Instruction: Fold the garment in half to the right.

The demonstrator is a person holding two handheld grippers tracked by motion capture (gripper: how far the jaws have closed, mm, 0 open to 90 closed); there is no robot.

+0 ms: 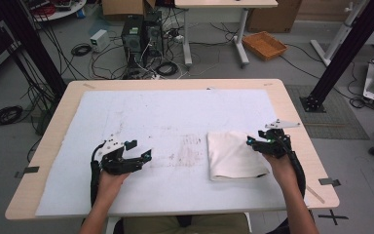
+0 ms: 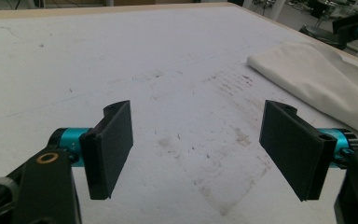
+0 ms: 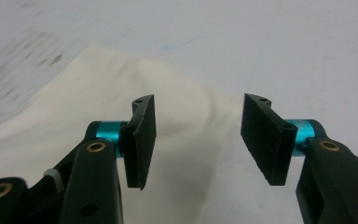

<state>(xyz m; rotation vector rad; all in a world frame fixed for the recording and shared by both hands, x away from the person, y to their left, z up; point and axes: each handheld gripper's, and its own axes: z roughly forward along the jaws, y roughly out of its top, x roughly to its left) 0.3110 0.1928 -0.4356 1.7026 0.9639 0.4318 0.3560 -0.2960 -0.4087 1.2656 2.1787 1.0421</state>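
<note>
A folded cream cloth (image 1: 233, 156) lies flat on the white table cover (image 1: 165, 112), right of centre, its near edge short of the cover's front border. An orange tray (image 1: 264, 45) sits on the floor beyond the table; what it holds cannot be told.

The cover carries faint brown staining (image 1: 190, 148) just left of the cloth. Wide bare surface lies between the two grippers and toward the far edge of the wooden table (image 1: 175, 84).

The right gripper (image 1: 253, 139) is at the cloth's upper right corner, hand and forearm entering from below, tips pointing left over the fabric. Its jaws stand apart with nothing clamped; cloth lies beneath them. The left gripper (image 1: 143, 155) rests over bare cover, well apart from the cloth, jaws spread wide and empty, pointing right.
</note>
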